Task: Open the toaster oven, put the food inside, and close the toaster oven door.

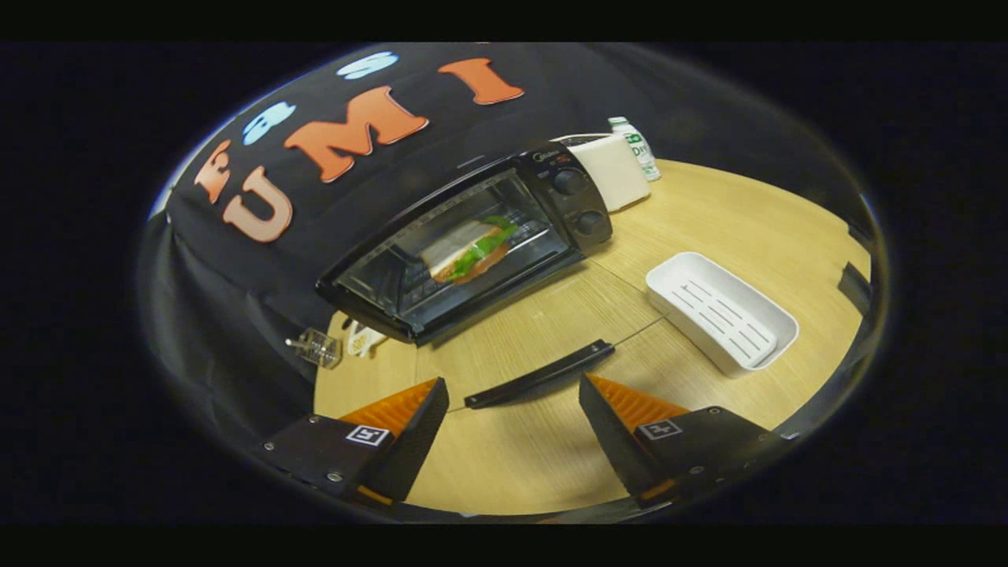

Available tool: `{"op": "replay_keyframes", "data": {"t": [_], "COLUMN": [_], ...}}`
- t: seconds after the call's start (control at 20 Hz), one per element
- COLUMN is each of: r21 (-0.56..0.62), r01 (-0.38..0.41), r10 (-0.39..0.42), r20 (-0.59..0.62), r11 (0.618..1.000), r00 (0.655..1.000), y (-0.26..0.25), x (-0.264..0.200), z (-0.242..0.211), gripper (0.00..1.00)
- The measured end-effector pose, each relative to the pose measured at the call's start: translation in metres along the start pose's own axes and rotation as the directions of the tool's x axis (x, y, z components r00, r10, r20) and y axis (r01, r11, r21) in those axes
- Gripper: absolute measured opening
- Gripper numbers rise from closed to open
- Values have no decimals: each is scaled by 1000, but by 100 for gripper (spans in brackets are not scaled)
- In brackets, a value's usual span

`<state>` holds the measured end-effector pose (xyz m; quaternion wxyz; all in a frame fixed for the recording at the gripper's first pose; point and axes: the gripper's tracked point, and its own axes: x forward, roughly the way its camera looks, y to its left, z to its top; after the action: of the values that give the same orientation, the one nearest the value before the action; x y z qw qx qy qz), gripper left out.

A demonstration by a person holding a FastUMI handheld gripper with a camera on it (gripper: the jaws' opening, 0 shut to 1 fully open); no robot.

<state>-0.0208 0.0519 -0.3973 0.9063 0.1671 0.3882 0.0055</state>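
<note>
Sandwich (pixel 471 250) in open oven (pixel 472 240), claw (pixel 512 413) wide, empty

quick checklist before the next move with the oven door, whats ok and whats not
1. Food inside: ok, the sandwich lies on the rack in the toaster oven.
2. Door open and folded down: ok, the door handle sits just ahead of the fingers.
3. Gripper free: ok, fingers spread wide, nothing between them.
4. Handle lined up with the fingers: ok, it spans the gap between them.
5. White tray clear of the door: ok, it stands off to the side on the table.
6. Door closed: not ok, not yet done.
</note>
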Motion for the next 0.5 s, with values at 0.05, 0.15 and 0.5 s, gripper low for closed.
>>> {"op": "replay_keyframes", "data": {"t": [0.05,0.15,0.5], "r21": [-73,-213,-390], "r01": [19,53,60], "r10": [-19,-56,-89], "r20": [-4,-10,-56], "r11": [997,976,919], "r00": [1000,998,994], "y": [-6,-19,-19], "x": [3,6,40], "z": [-6,-19,-41], "gripper": [98,99,99]}}
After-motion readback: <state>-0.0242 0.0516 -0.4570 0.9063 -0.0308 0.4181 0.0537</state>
